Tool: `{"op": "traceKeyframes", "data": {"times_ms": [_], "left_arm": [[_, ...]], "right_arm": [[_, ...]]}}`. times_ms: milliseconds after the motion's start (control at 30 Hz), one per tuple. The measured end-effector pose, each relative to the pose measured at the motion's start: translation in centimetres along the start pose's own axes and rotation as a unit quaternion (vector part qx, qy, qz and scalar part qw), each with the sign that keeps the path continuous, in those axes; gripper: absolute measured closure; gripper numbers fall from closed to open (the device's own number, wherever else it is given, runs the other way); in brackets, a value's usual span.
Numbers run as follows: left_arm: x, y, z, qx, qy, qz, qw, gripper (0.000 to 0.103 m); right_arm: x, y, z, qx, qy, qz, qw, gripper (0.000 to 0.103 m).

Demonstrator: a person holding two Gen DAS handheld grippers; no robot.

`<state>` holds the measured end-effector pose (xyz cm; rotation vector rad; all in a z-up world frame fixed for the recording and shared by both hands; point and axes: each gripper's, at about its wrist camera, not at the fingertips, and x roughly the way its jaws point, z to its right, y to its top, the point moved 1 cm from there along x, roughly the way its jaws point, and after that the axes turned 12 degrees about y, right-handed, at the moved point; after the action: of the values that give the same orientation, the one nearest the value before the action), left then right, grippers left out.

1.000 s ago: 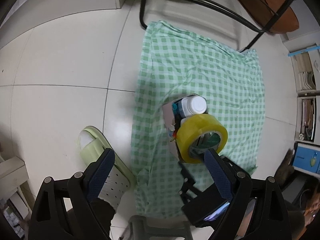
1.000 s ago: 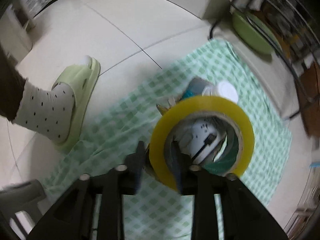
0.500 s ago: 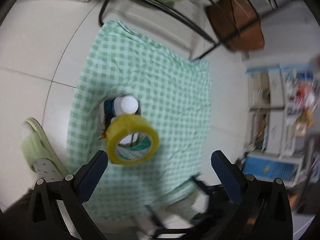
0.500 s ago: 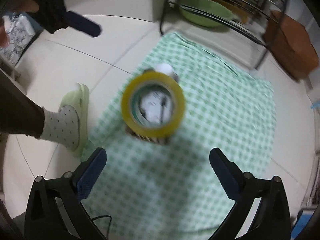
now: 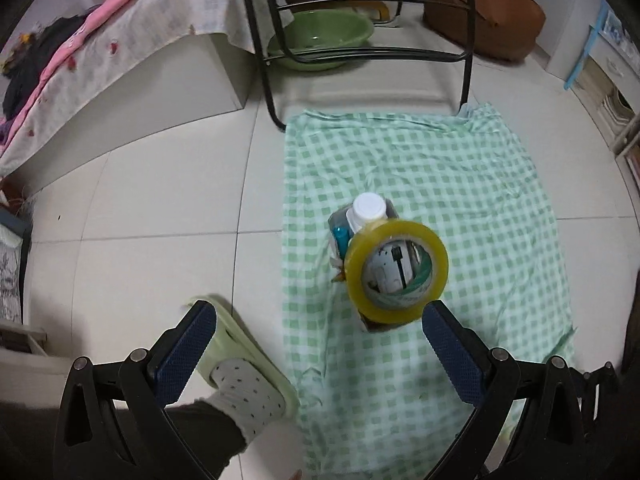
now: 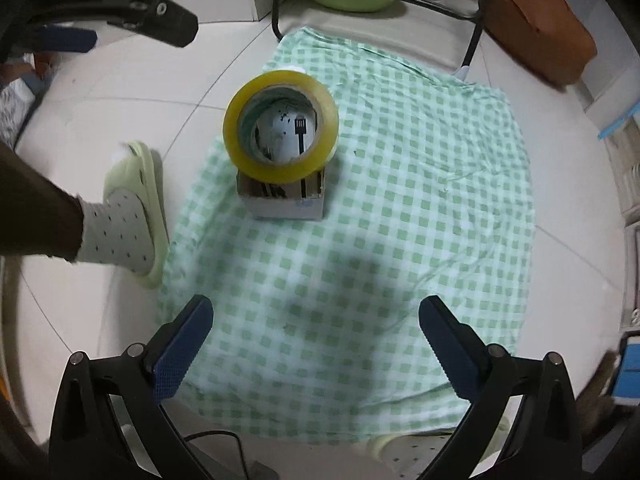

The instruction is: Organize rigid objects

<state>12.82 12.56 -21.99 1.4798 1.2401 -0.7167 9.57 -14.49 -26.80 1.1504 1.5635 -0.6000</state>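
A yellow tape roll (image 5: 396, 268) rests on top of a small cardboard box (image 6: 280, 198) on a green checked cloth (image 6: 400, 200) on the floor. A white-capped bottle (image 5: 369, 208) stands in the box behind the roll. The roll also shows in the right wrist view (image 6: 280, 132). My left gripper (image 5: 320, 344) is open and empty, above and short of the box. My right gripper (image 6: 316, 336) is open and empty, pulled back from the box over the cloth. The left gripper's body shows at the top left of the right wrist view (image 6: 132, 8).
A foot in a dotted sock and green slipper (image 5: 244, 372) stands left of the cloth (image 6: 132, 208). A black metal rack (image 5: 360, 52) with a green basin (image 5: 320, 40) stands behind the cloth. A brown bag (image 5: 484, 12) lies at the back right. A bed (image 5: 100, 48) is at the left.
My right gripper let go of the tape roll on top of the box, opened wide and drew back. My left gripper lifted and swung to look down over the cloth.
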Motion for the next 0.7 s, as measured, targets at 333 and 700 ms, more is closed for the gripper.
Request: {"op": "traceKeyframes", "data": {"times_ms": [333,700], "left_arm": [[-0.9,-1.1,-0.4,0.02,-0.005,0.01,0.9997,0.0],[-0.6,-1.1,-0.7,0.022,-0.026,-0.006,0.9994,0.0]], "right_arm": [[-4.4,1.3,0.6,0.038,-0.017,0.103,0.994,0.0],[-3.8,1.2,2.3,0.102,0.03,0.091,0.99,0.0]]}}
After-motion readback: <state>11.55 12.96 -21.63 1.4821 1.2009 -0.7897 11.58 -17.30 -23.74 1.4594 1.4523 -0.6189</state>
